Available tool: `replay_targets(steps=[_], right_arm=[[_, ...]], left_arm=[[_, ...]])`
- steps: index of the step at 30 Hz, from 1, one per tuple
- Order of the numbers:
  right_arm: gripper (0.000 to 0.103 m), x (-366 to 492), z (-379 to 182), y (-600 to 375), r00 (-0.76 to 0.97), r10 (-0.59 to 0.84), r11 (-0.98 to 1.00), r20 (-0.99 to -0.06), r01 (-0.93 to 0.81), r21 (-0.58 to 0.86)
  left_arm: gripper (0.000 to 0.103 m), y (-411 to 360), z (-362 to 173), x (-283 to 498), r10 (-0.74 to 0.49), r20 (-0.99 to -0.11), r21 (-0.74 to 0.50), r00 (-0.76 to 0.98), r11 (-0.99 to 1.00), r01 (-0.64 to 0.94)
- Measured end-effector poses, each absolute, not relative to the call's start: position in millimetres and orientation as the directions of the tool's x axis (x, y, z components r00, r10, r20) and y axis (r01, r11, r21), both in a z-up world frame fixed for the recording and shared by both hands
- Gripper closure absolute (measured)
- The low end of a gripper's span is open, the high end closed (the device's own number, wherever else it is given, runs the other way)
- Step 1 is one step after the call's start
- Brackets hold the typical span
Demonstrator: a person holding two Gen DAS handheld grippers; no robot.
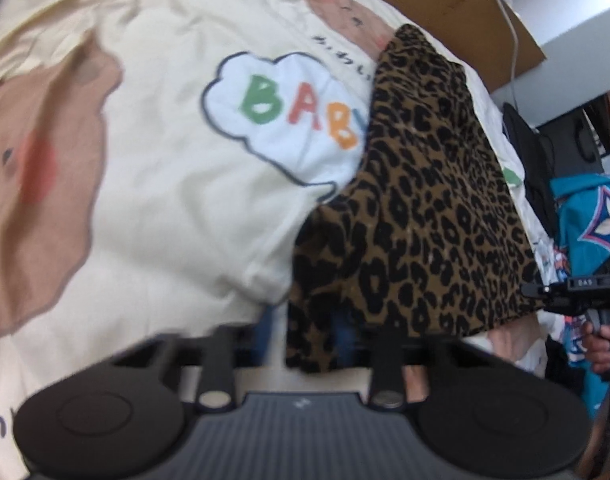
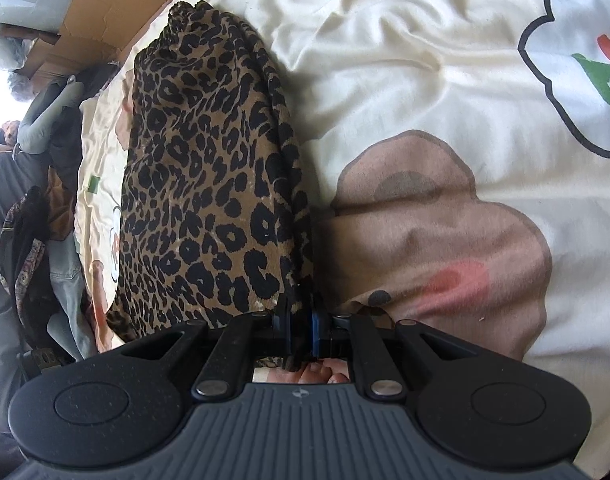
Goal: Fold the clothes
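Cream cartoon-print bedsheet, bear and "BABY" cloud motifs; brown cardboard box at its far edge. Leopard-print brown-and-black fabric garment lies folded along the sheet's edge. Right gripper: fingers pinched together on the garment's near corner. Left gripper: blurred, cloth over it, state indiscernible.

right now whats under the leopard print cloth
The leopard print cloth lies on the cream cartoon bedsheet, hiding part of its BABY cloud print. Anything else beneath is covered.
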State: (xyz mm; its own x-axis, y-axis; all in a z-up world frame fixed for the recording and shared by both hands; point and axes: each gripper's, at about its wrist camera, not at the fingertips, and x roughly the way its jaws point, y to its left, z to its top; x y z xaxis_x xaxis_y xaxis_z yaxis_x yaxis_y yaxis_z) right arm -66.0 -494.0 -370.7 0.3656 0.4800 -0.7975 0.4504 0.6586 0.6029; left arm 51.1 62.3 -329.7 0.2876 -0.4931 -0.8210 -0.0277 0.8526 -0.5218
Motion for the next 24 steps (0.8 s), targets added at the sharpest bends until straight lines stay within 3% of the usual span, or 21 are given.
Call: replay_targets(steps=[4, 9, 13, 16, 18, 24], right_arm=[[0.095, -65, -368, -492, 0.353, 0.47, 0.671, -0.809, 0.453, 0.587], [0.095, -64, -367, -491, 0.338, 0.463, 0.679, -0.819, 0.458, 0.573], [0.094, -66, -370, -491, 0.331, 0.465, 0.676, -0.821, 0.466, 0.571], [0.094, -69, -374, -492, 0.324, 0.468, 0.671, -0.822, 0.474, 0.57], [0.093, -70, -375, -493, 0.325, 0.471, 0.666, -0.82, 0.478, 0.572], [0.093, -72, -378, -494, 0.337, 0.475, 0.653, -0.813, 0.484, 0.583]], left_arm=[[0.082, 64, -326, 51, -0.496, -0.819, -0.517, 0.288, 0.856, 0.005], [0.067, 66, -332, 56, -0.512, -0.809, -0.537, 0.288, 0.844, -0.007], [0.047, 67, -335, 63, -0.584, -0.766, -0.606, 0.269, 0.795, 0.001], [0.05, 67, -337, 70, -0.62, -0.747, -0.635, 0.241, 0.772, 0.015], [0.062, 67, -339, 74, -0.653, -0.73, -0.665, 0.203, 0.747, 0.014], [0.063, 75, -345, 81, -0.695, -0.696, -0.711, 0.181, 0.703, -0.032]])
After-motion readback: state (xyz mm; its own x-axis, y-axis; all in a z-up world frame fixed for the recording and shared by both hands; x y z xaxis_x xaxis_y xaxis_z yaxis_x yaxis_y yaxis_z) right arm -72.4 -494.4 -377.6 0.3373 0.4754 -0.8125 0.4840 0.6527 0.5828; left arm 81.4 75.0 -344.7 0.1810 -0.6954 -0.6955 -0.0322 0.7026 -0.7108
